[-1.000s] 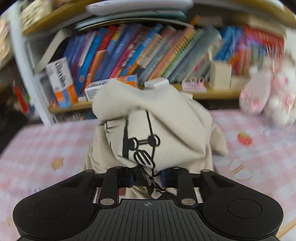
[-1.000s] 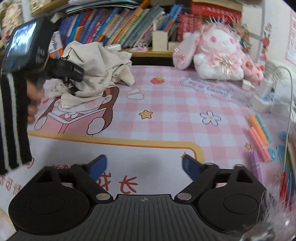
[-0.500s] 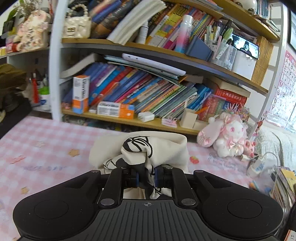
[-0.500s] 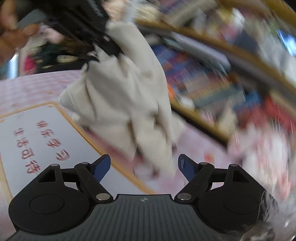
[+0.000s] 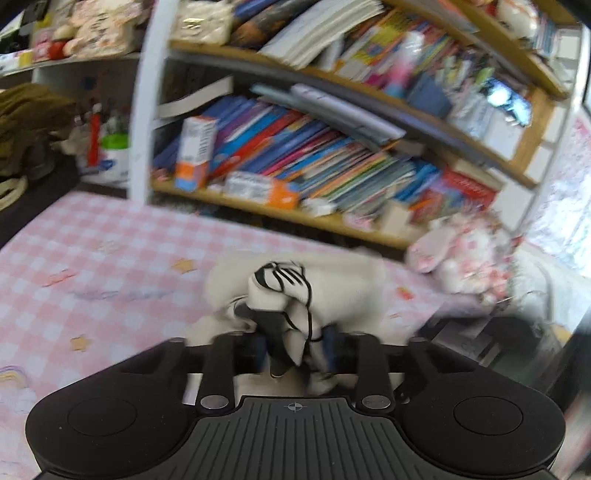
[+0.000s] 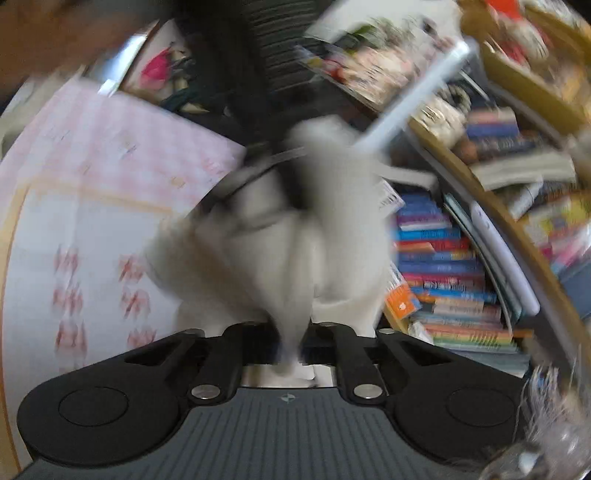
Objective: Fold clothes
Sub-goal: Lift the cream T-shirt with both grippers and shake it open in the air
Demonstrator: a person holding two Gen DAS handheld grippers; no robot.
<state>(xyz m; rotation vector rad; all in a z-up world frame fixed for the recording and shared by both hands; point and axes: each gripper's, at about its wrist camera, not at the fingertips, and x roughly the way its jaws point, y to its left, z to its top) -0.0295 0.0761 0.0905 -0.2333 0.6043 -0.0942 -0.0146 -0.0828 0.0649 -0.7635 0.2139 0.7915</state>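
A cream shirt with a black line drawing (image 5: 332,280) hangs bunched above the pink checked table cover (image 5: 92,258). My left gripper (image 5: 295,350) has a fold of it between its jaws, which are opening. The blue pads stand apart from the cloth. In the right wrist view the same shirt (image 6: 295,251) is blurred and fills the middle. My right gripper (image 6: 293,350) is shut on a hanging fold of it. A dark blurred shape above the shirt and a person's hand (image 6: 55,33) at the top left are too smeared to read.
A bookshelf (image 5: 314,155) packed with colourful books runs along the back of the table. A pink and white plush rabbit (image 5: 465,251) sits at its right end. A white mat with red characters (image 6: 92,240) lies on the table cover below the shirt.
My right gripper rolled, came up to the hanging shirt and closed on a fold. The left jaws went from pinching the shirt to standing wider. The shirt was lifted off the table.
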